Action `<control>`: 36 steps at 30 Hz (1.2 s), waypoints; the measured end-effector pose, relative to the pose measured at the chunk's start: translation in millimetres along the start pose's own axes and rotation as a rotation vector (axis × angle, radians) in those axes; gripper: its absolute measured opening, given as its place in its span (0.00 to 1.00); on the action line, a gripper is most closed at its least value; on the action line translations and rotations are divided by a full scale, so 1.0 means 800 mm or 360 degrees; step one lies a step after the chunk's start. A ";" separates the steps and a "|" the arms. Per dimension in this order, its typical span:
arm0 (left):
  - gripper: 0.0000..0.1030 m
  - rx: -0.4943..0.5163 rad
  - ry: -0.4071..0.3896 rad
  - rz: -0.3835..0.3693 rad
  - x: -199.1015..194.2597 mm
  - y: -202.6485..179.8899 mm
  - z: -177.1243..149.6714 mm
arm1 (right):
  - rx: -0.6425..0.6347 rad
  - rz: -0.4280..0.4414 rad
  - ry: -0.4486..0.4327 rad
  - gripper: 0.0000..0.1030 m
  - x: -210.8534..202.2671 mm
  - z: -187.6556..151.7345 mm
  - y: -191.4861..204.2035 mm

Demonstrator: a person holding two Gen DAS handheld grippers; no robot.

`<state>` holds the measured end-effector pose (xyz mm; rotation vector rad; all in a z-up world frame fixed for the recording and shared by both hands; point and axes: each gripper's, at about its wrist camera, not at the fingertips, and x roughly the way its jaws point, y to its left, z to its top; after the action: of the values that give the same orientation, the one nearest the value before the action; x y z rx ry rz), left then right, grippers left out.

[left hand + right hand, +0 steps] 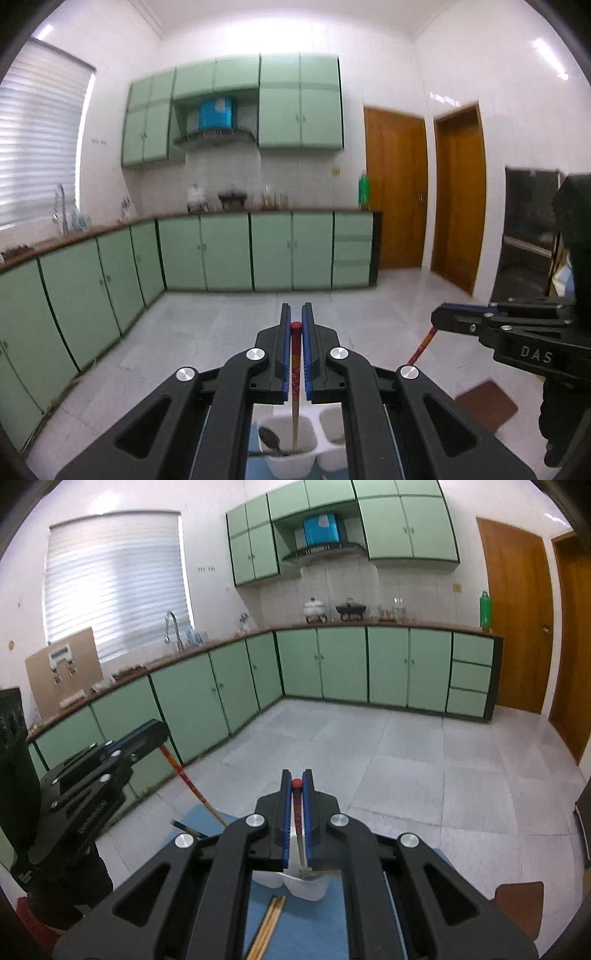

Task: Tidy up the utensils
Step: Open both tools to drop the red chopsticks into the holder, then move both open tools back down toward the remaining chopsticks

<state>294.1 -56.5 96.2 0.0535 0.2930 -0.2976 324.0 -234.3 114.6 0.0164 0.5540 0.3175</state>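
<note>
My left gripper (296,314) is shut on a red-topped chopstick (295,362) that hangs down into a compartment of the white utensil holder (306,450), beside a metal spoon (269,439). My right gripper (296,775) is shut on a second red-topped chopstick (297,823) above the same white holder (310,890). Each gripper shows in the other's view: the right gripper (436,319) with its chopstick (421,345) at the right, the left gripper (159,734) with its chopstick (188,782) at the left. Two plain wooden chopsticks (271,923) lie on the blue mat (317,934).
A dark utensil handle (186,827) lies at the mat's far left corner. A brown stool (517,904) stands to the right. Green cabinets (332,664) line the far walls, and wooden doors (395,192) are at the right across a tiled floor.
</note>
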 end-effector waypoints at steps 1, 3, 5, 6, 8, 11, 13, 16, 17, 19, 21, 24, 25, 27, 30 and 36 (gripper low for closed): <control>0.06 0.0000 0.0033 -0.0002 0.007 0.001 -0.006 | -0.0012 -0.0008 0.0029 0.05 0.009 -0.005 0.002; 0.07 -0.0004 0.0108 0.0006 0.021 0.002 -0.021 | -0.0017 -0.0030 0.0060 0.09 0.020 -0.018 0.004; 0.13 -0.0022 0.0145 0.0004 0.024 0.005 -0.032 | 0.0006 -0.0043 0.0063 0.15 0.024 -0.028 -0.001; 0.14 -0.0034 0.0155 0.0001 0.023 0.008 -0.036 | 0.0023 -0.0049 0.0050 0.20 0.022 -0.033 -0.004; 0.21 -0.0047 0.0160 0.0000 0.018 0.011 -0.041 | 0.0040 -0.0074 0.0023 0.29 0.015 -0.039 -0.008; 0.31 -0.0062 0.0150 0.0005 0.001 0.014 -0.046 | 0.0047 -0.0122 -0.0020 0.32 -0.002 -0.048 -0.017; 0.39 -0.0068 0.0142 0.0007 -0.013 0.014 -0.049 | 0.0055 -0.0144 -0.0053 0.37 -0.017 -0.058 -0.022; 0.48 -0.0066 0.0148 0.0019 -0.040 0.011 -0.064 | 0.0084 -0.0158 -0.0091 0.49 -0.041 -0.078 -0.028; 0.49 -0.0069 0.0157 0.0017 -0.046 0.009 -0.069 | 0.0093 -0.0154 -0.0096 0.55 -0.048 -0.088 -0.029; 0.54 -0.0085 0.0197 0.0009 -0.062 0.007 -0.091 | 0.0110 -0.0165 -0.0099 0.67 -0.059 -0.110 -0.028; 0.57 -0.0092 0.0244 0.0012 -0.071 0.004 -0.110 | 0.0126 -0.0178 -0.0088 0.78 -0.069 -0.140 -0.025; 0.59 -0.0092 0.0343 0.0049 -0.085 0.000 -0.154 | 0.0169 -0.0178 -0.0025 0.84 -0.072 -0.184 -0.020; 0.59 -0.0098 0.0386 0.0064 -0.089 -0.001 -0.173 | 0.0186 -0.0178 -0.0008 0.84 -0.071 -0.196 -0.018; 0.60 -0.0132 0.0468 0.0072 -0.093 0.000 -0.205 | 0.0210 -0.0169 0.0048 0.87 -0.067 -0.229 -0.011; 0.60 -0.0145 0.0551 0.0104 -0.096 0.002 -0.240 | 0.0210 -0.0198 0.0124 0.87 -0.061 -0.273 0.004; 0.63 -0.0155 0.0721 0.0119 -0.100 0.000 -0.303 | 0.0217 -0.0196 0.0321 0.88 -0.041 -0.343 0.031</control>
<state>154.2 -10.7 -112.6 0.0354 0.7529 -0.1936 147.9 -239.5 -99.4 0.0823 0.7730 0.1614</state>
